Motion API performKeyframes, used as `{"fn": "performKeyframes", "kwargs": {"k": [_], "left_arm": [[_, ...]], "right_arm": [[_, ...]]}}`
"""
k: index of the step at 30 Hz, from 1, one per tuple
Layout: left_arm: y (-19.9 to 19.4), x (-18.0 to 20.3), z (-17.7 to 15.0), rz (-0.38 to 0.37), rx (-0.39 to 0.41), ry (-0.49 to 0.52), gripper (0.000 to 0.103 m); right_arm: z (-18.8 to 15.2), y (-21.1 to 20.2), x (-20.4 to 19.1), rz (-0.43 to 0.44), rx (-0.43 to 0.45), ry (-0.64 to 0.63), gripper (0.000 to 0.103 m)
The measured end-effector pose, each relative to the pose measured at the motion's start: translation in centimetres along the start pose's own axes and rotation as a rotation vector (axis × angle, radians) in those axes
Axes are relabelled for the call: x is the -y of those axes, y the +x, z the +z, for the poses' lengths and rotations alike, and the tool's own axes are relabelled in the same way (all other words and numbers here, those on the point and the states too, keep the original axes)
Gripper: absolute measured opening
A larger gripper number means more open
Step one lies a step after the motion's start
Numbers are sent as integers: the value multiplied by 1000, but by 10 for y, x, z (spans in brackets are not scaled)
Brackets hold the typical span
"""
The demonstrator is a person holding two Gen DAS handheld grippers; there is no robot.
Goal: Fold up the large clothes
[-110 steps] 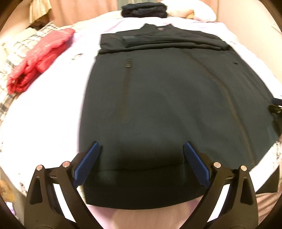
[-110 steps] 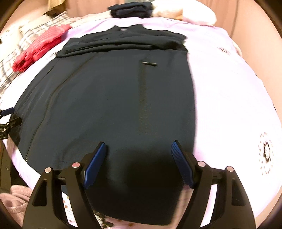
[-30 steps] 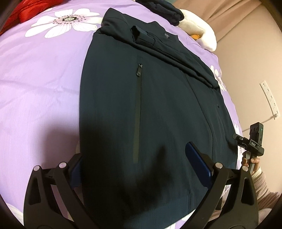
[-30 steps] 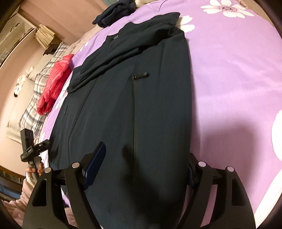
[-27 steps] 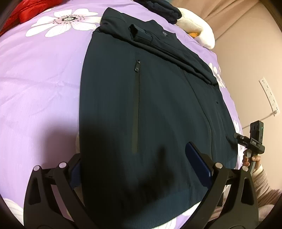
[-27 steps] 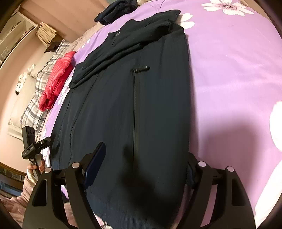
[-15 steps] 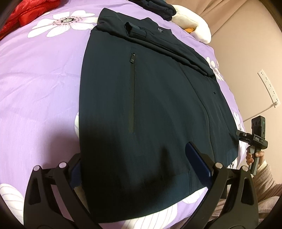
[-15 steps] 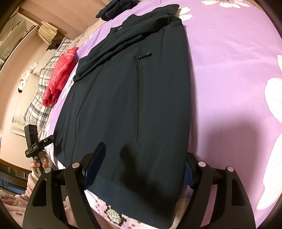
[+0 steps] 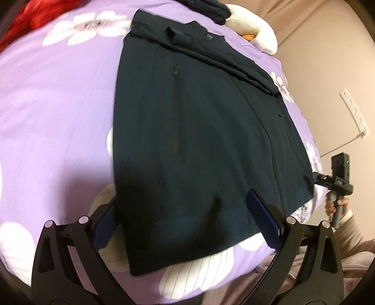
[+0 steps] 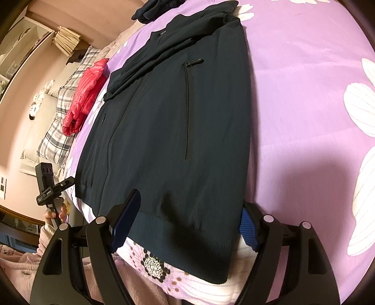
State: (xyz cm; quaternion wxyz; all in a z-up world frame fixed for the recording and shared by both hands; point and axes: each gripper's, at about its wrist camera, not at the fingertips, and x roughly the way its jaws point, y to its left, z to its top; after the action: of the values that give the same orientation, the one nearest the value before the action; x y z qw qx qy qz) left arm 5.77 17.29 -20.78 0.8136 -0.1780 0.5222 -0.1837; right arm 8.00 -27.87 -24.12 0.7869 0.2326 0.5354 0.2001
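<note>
A large dark navy jacket [image 9: 201, 131] lies flat on a purple flowered bedspread [image 9: 54, 112], sleeves folded across its far end, ribbed hem nearest me. My left gripper [image 9: 185, 220] is open and straddles the hem's left corner, one pad each side of the cloth. My right gripper [image 10: 185, 223] is open and straddles the hem's right corner of the same jacket [image 10: 178, 131]. Each gripper also shows in the other view: the right one [image 9: 328, 180] at the hem's far corner, the left one [image 10: 56, 187] likewise. Neither holds anything.
A red puffy garment [image 10: 86, 93] lies on plaid pillows [image 10: 54, 138] at the left. A dark folded pile [image 9: 206, 9] and a white pillow [image 9: 253, 30] sit at the far end. A wall with a socket [image 9: 354, 110] is to the right.
Both grippers have drawn back toward the near bed edge, so the jacket's hem and the bedspread below it now show. The jaws stay open.
</note>
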Motion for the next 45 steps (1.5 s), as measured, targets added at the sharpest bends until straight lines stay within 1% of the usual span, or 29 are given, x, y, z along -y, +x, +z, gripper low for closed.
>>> {"fn": "performKeyframes", "kwargs": {"k": [5, 9, 11, 18, 22, 24, 25, 26, 28, 31, 36, 39, 42, 44, 45], "left_arm": [[1, -9, -1, -50, 20, -60, 100], [6, -10, 6, -78, 31, -79, 100], [9, -10, 9, -106, 33, -91, 100], [12, -11, 10, -171, 39, -113, 100], [6, -10, 5, -175, 25, -87, 94], [4, -13, 2, -192, 15, -97, 92], [3, -16, -1, -206, 4, -105, 88], [3, -18, -4, -206, -3, -107, 86], [4, -20, -6, -203, -4, -110, 85], [5, -24, -3, -217, 4, -125, 85], [17, -16, 9, -231, -4, -114, 85], [20, -13, 11, -225, -9, -108, 84], [18, -15, 10, -201, -2, -98, 75], [18, -18, 10, -194, 1, -117, 60], [18, -20, 11, -189, 2, -127, 56]], "right_arm": [[0, 3, 2, 8, 4, 12, 78], [5, 8, -3, 14, 6, 2, 79], [7, 10, -4, 20, 8, -2, 79], [14, 20, -6, 71, 36, 11, 79], [12, 18, -8, 101, 21, 2, 79], [6, 13, -7, 103, 6, -2, 79], [4, 12, -6, 104, 4, 2, 78], [1, 8, -4, 105, 2, 8, 78], [-5, 3, 1, 117, -10, 27, 78], [-11, 0, 3, 116, -36, 19, 78], [-8, 9, -3, 130, -11, 15, 79], [-6, 15, -11, 107, -12, -22, 79], [-6, 16, -15, 94, 1, -39, 74], [-8, 15, -14, 74, 19, -43, 59], [-9, 13, -11, 69, 30, -33, 54]]}}
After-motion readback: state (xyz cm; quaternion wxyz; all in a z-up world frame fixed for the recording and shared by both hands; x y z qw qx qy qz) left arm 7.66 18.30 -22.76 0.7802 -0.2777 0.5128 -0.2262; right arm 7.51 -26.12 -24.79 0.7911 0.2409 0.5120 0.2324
